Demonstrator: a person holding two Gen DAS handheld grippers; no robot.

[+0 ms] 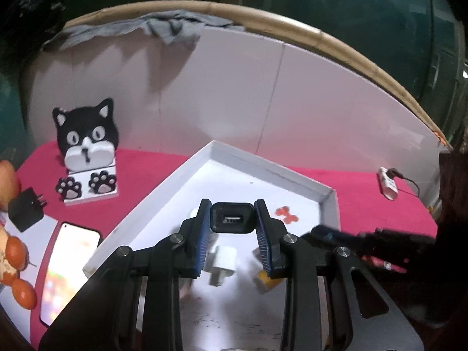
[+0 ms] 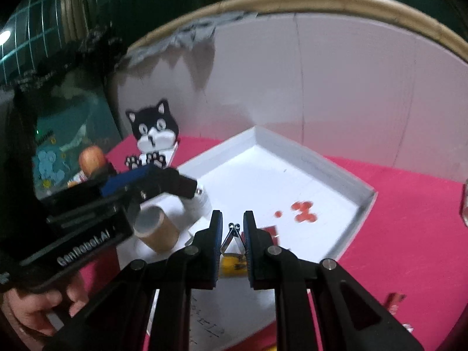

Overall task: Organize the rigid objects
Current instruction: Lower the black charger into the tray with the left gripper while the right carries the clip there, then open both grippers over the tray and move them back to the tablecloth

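Observation:
My left gripper point(image 1: 233, 204) is shut on a black USB charger point(image 1: 232, 219), held above the white tray point(image 1: 263, 163). Under it in the tray lie a white plug point(image 1: 219, 263), a yellow item point(image 1: 266, 280) and a red bone-shaped piece point(image 1: 288, 215). My right gripper point(image 2: 232, 215) is shut on a small metal nail clipper point(image 2: 232, 238) over the tray's point(image 2: 307, 152) near part, with a yellow item point(image 2: 232, 264) just below. In the right wrist view the left gripper point(image 2: 187, 185) reaches in from the left with the charger, and a hand point(image 2: 35, 313) holds it.
A black-and-white cat stand point(image 1: 87, 146) sits on the red cloth at the back left. A phone point(image 1: 70, 263) and a second black charger point(image 1: 26, 207) lie to the left. A cardboard tube point(image 2: 155, 228) rests at the tray's left side. A power strip point(image 1: 387, 182) lies far right.

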